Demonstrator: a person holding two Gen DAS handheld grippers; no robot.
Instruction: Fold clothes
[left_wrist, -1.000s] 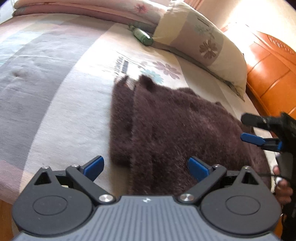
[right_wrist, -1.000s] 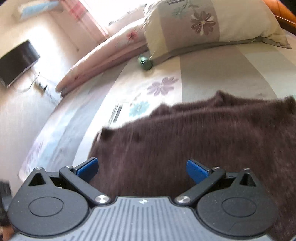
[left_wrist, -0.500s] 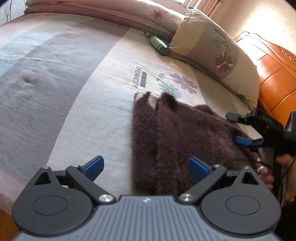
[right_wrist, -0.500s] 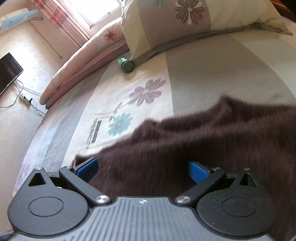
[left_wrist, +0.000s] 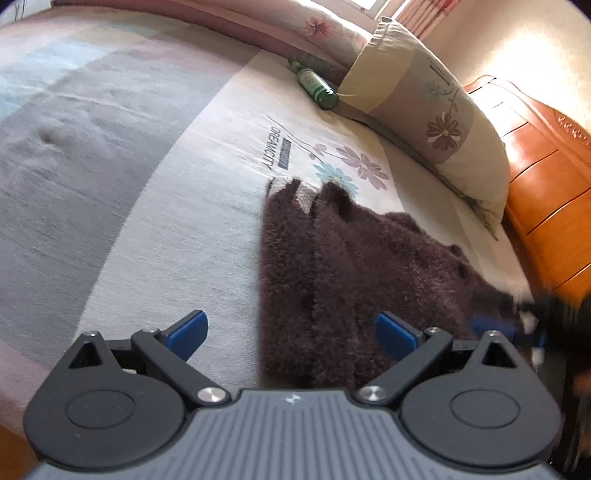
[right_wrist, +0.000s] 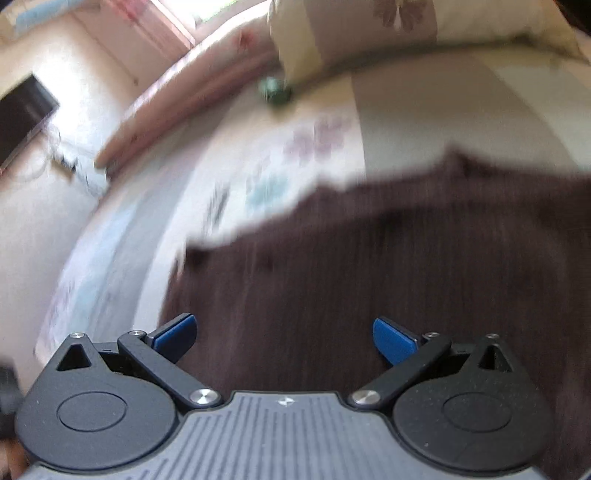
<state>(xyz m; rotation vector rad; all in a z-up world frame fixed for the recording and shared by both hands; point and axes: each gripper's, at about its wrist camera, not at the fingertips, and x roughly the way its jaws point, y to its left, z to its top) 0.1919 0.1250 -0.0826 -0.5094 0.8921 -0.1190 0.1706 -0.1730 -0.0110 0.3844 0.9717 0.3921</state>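
2 grippers, left gripper (left_wrist: 291, 334) and right gripper (right_wrist: 284, 339), spread above brown sweater (left_wrist: 354, 273); right view blurred.

Sunlit bedroom: striped bed (left_wrist: 110, 155), orange wooden headboard (left_wrist: 546, 192).

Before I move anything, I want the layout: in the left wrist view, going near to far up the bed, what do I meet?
Left tool → brown fuzzy garment → DREAMCITY print on the bedsheet → green bottle → pink bolster.
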